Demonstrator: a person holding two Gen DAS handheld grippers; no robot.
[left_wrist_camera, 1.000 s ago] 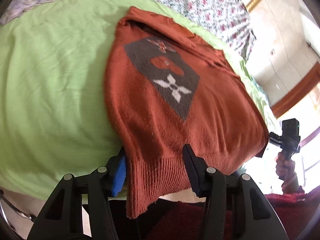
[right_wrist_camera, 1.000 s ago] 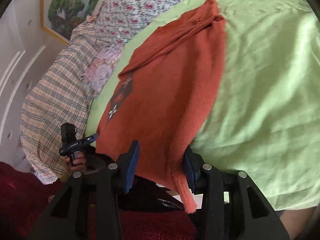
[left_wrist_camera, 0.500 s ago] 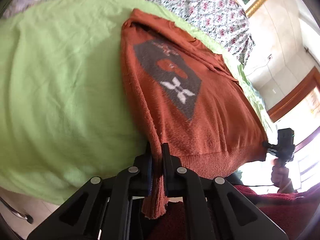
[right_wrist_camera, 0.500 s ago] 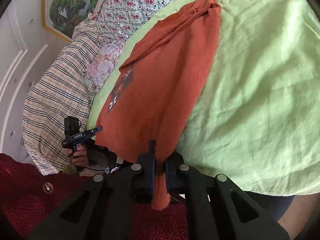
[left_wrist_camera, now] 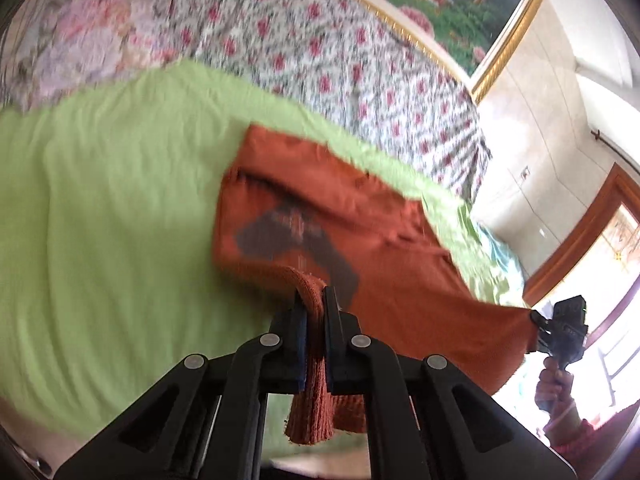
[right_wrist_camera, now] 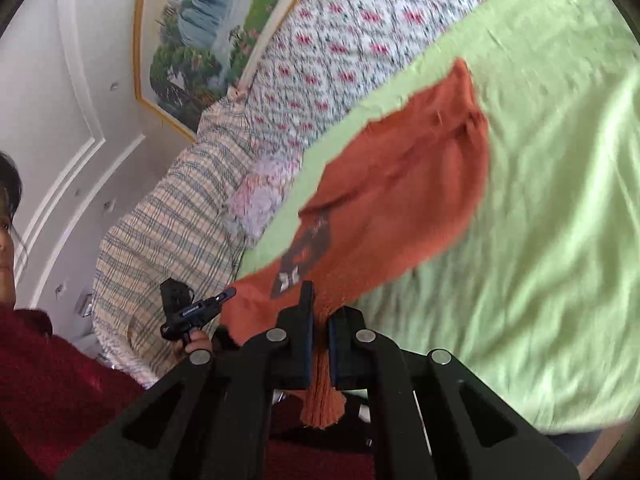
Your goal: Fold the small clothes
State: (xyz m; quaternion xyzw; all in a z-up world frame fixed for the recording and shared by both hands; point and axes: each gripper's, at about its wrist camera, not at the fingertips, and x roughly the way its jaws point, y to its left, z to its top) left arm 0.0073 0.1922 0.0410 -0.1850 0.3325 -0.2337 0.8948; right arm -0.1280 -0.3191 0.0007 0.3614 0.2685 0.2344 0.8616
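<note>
A small rust-orange knit sweater (left_wrist_camera: 392, 264) with a dark grey diamond patch lies on a green sheet (left_wrist_camera: 112, 216). My left gripper (left_wrist_camera: 315, 304) is shut on the ribbed hem at one bottom corner, lifted off the sheet. My right gripper (right_wrist_camera: 320, 312) is shut on the other hem corner of the sweater (right_wrist_camera: 404, 200); the hem hangs stretched between both. The right gripper also shows in the left wrist view (left_wrist_camera: 536, 320), and the left gripper in the right wrist view (right_wrist_camera: 230, 292). The collar end rests on the sheet (right_wrist_camera: 540, 200).
A floral quilt (left_wrist_camera: 320, 52) lies beyond the green sheet, with a checked blanket (right_wrist_camera: 168, 216) and a flowered pillow (right_wrist_camera: 260, 200) beside it. A framed painting (right_wrist_camera: 208, 28) hangs on the wall. The person in a red top (right_wrist_camera: 52, 380) stands at the bed's near edge.
Both grippers closed on the sweater's hem corners a second ago, then lifted the hem and carried it forward over the sweater toward the collar. The views are motion-blurred.
</note>
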